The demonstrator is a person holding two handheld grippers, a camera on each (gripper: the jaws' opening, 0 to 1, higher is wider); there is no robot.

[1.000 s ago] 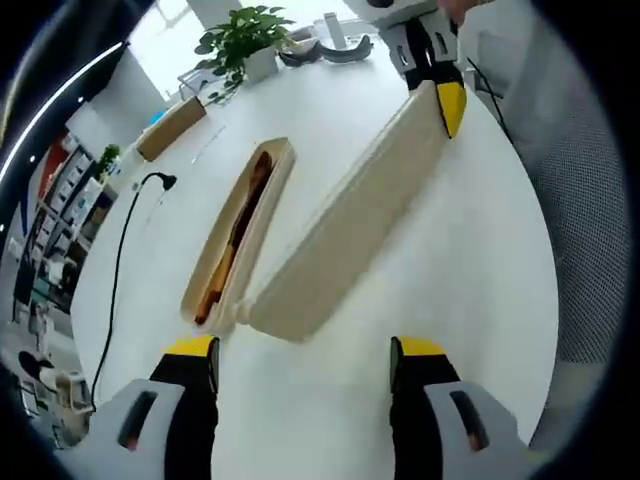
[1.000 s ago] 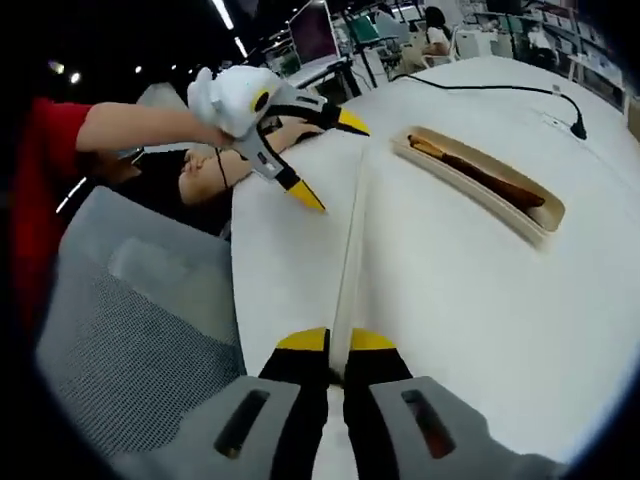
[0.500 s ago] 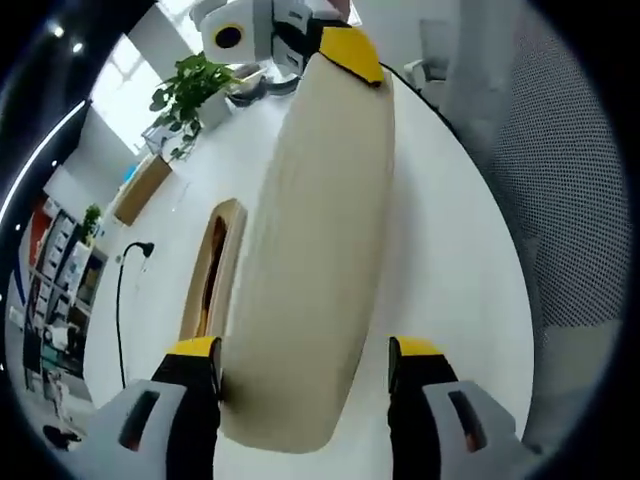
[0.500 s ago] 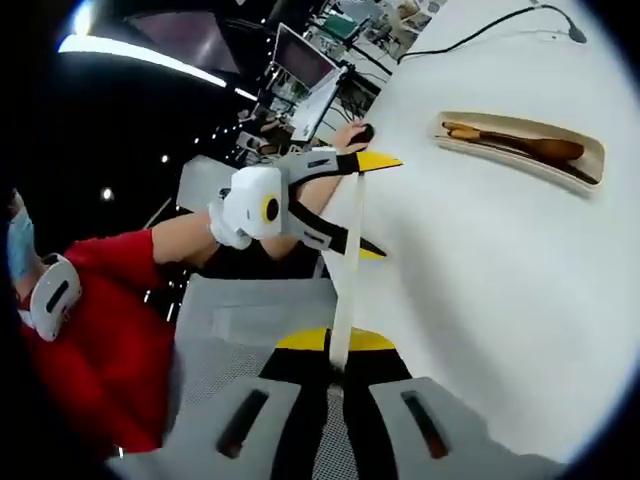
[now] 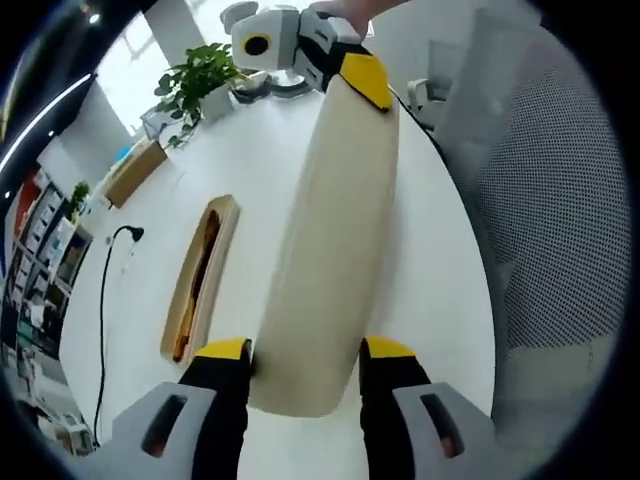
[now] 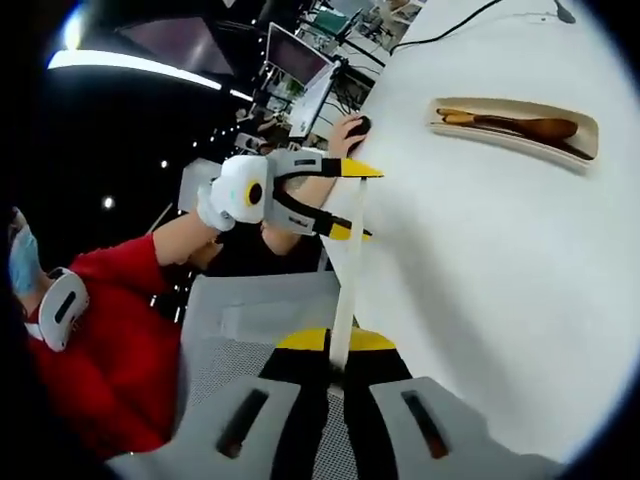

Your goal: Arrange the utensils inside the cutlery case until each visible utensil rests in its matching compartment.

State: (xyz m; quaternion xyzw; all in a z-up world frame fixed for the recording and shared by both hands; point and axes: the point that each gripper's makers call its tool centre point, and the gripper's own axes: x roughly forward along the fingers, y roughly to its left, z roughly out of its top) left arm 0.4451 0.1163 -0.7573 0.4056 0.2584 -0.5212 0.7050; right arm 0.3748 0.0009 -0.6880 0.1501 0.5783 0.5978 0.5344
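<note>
The cream lid (image 5: 330, 250) of the cutlery case is lifted clear of the white table (image 5: 250, 150), held at its two ends by the two grippers. In the left gripper view the left gripper (image 5: 305, 352) has its yellow-tipped jaws set apart on either side of the lid's near end, the tips right at the lid's edges; whether they press it cannot be told. At the lid's far end the right gripper (image 5: 345, 60) pinches it, a hand just showing behind it. In the right gripper view the right gripper (image 6: 335, 342) has its jaws drawn narrow on the lid (image 6: 345, 280), seen edge-on as a thin pale strip, and the left gripper (image 6: 345, 200) brackets the strip's other end, held by a hand on a red-sleeved arm (image 6: 110, 330). The open case tray (image 5: 195, 280) lies flat on the table apart from the lid, with brown wooden utensils (image 5: 197, 275) lying lengthwise inside it; in the right gripper view the tray (image 6: 515, 125) sits nearer the table's far edge with the utensils (image 6: 520, 125) in it. A black cable (image 5: 100, 320) runs along the table beyond the tray, and a potted plant (image 5: 200, 80) stands near the far edge. A grey mesh chair (image 5: 550, 200) stands beside the table.
</note>
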